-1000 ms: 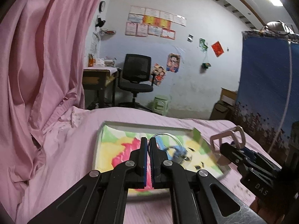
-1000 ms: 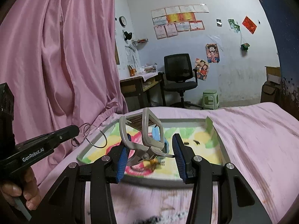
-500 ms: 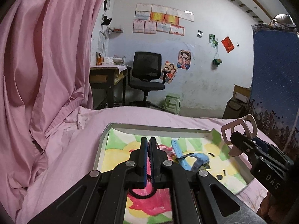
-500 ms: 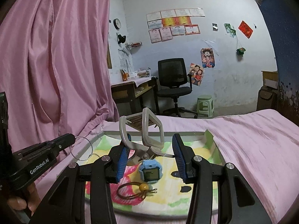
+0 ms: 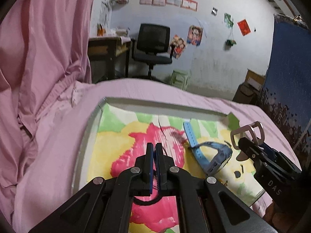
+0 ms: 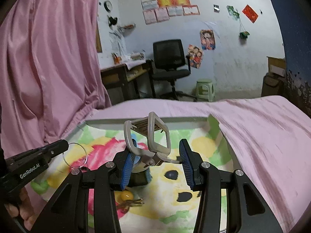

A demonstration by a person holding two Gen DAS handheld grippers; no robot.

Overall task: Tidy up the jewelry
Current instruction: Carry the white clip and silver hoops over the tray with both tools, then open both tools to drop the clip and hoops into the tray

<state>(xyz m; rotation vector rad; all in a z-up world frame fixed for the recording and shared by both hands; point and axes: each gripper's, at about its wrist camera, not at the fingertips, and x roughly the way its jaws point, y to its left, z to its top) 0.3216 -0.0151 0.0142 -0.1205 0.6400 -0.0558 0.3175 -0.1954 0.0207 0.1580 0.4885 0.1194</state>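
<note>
Gaping beige hair claw (image 6: 148, 136), angular looped handles

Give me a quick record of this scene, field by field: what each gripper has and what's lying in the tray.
left gripper: shut on a thin clear ring
right gripper: shut on a grey hair claw clip, held over the tray
tray: shallow, colourful lining, sits on the pink bedsheet
in tray: blue watch; yellow-beaded hair tie
</note>
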